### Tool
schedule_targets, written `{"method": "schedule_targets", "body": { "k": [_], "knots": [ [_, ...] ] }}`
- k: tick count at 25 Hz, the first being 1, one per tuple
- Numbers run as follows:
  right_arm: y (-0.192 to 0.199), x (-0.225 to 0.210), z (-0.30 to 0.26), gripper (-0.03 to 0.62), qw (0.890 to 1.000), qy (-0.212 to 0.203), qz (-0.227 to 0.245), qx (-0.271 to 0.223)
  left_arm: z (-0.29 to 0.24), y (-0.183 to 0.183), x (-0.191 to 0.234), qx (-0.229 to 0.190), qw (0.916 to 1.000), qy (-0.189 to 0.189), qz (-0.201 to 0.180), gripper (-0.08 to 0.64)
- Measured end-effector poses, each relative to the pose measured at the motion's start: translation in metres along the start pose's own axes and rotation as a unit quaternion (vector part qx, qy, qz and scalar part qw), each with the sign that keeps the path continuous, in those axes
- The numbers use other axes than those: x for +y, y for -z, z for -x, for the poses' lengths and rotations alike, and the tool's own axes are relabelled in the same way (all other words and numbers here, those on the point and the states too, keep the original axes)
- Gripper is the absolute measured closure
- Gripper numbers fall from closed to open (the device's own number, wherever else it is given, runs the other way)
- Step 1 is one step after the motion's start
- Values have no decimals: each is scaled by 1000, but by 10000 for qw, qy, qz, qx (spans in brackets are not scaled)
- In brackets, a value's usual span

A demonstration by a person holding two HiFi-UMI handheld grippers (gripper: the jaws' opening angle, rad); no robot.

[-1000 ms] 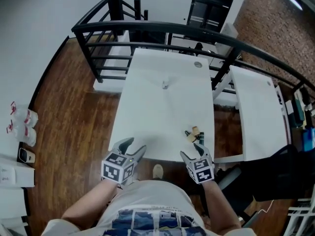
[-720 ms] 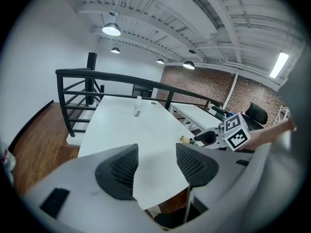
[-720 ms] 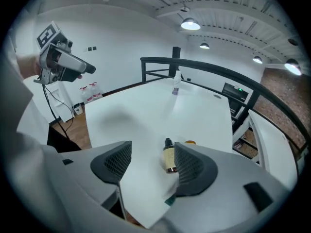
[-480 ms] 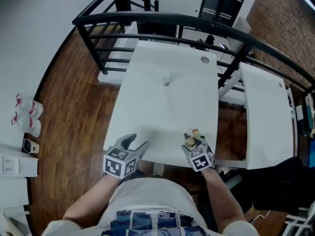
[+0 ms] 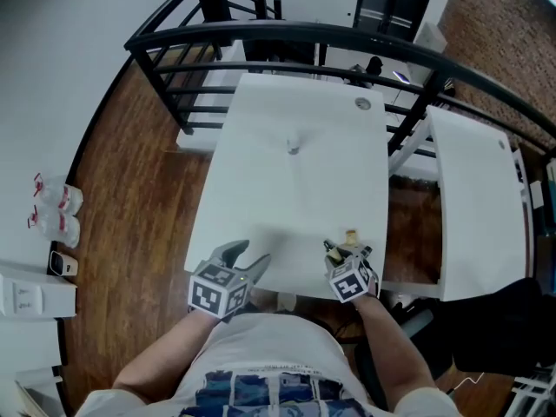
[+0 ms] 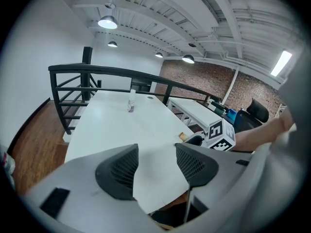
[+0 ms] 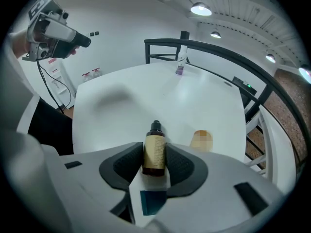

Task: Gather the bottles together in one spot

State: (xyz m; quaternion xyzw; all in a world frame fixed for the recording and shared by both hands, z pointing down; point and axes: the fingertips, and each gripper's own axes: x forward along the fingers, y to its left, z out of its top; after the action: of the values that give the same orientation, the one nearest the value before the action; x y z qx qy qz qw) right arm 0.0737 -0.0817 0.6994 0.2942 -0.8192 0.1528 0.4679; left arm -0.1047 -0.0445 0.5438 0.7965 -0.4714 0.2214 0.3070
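The white table (image 5: 295, 198) carries everything. At its near right corner the right gripper (image 7: 155, 157) is clamped on a small brown bottle (image 7: 154, 152), label between the pads, black cap poking out ahead. A tan bottle (image 5: 351, 235) sits just beyond, to the right. The left gripper (image 6: 156, 161) hovers over the near left edge, jaws apart and empty. A clear bottle (image 5: 294, 143) stands alone mid-table towards the far edge. A second ago the right jaws stood wide behind the brown bottle; they have just closed on it.
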Motion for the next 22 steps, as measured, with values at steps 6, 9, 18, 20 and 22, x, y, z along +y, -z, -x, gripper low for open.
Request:
{"method": "schedule_targets", "body": {
  "k": [6, 9, 18, 20, 22],
  "knots": [
    [-23, 24, 23, 446, 9965, -191, -518, -630, -9, -8, -5, 14, 9995, 248, -181, 333],
    [-54, 47, 56, 445, 9855, -451, -878, -1381, -13, -13, -12, -52, 9986, 516, -75, 333],
    [-134, 104, 141, 445, 9348, -1033, -1236, -3166, 5, -30, -50, -226, 9682, 2297, 960, 341],
    [-145, 116, 149, 445, 9294, -1027, -1154, -3352, 16, -39, -50, -353, 9523, 2673, 1432, 368],
    [-154, 129, 154, 445, 9264, -1019, -1128, -3444, 26, -42, -49, -366, 9377, 2978, 1752, 414]
  ]
}}
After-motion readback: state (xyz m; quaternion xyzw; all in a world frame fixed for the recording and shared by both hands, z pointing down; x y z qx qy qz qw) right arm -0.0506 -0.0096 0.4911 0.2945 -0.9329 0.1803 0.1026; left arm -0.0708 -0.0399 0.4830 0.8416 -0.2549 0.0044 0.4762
